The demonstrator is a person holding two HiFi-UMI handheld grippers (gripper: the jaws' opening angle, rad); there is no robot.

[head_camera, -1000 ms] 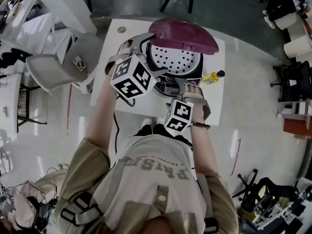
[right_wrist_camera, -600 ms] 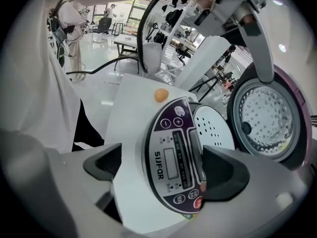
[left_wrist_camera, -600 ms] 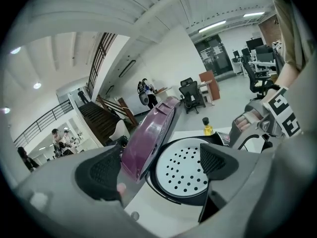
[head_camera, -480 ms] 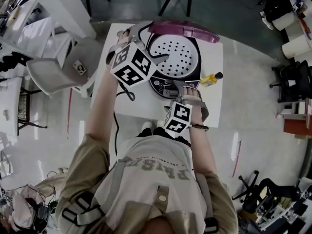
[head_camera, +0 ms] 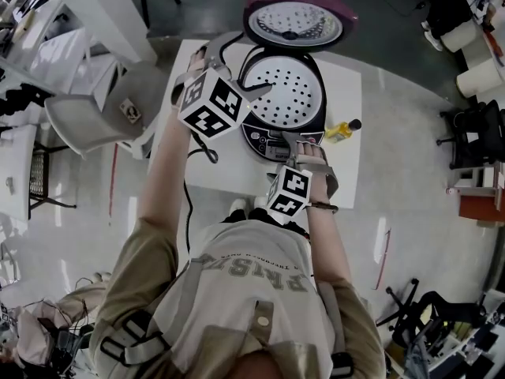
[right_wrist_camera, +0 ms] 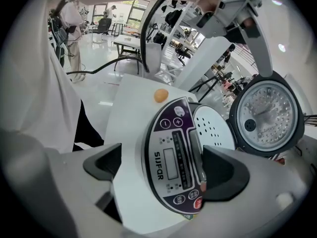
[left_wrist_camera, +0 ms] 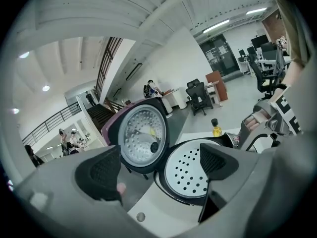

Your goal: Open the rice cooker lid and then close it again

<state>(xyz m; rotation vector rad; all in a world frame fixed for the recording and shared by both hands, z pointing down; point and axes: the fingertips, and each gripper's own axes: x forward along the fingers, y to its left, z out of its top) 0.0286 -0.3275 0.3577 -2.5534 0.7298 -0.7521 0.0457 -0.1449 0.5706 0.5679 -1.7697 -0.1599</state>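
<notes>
— Now, where's the cooker (head_camera: 284, 101)?
— On the surface (head_camera: 339, 164), lid (head_camera: 293, 18) upright, open. Fingers of the left gripper (left_wrist_camera: 158, 167) spread wide, empty, by its rim; the right gripper (right_wrist_camera: 163, 170) gapes either side of the front panel (right_wrist_camera: 171, 148).

One rice cooker (head_camera: 278, 136) stands on the one white counter (head_camera: 347, 168). It has one lid (head_camera: 296, 22) and one perforated tray (head_camera: 290, 93) in its pot. One small yellow bottle (head_camera: 342, 127) sits toward the counter's right edge. One small round disc (head_camera: 196, 48) lies near the far left corner, possibly a cable-hole cap, though it is too small to be sure. There are two claws, the left claw (left_wrist_camera: 158, 167) and the right claw (right_wrist_camera: 163, 167). Each bears one marker cube, the left cube (head_camera: 213, 109) and the right cube (head_camera: 289, 189). One grey chair (head_camera: 102, 109) stands off the counter's left edge.
</notes>
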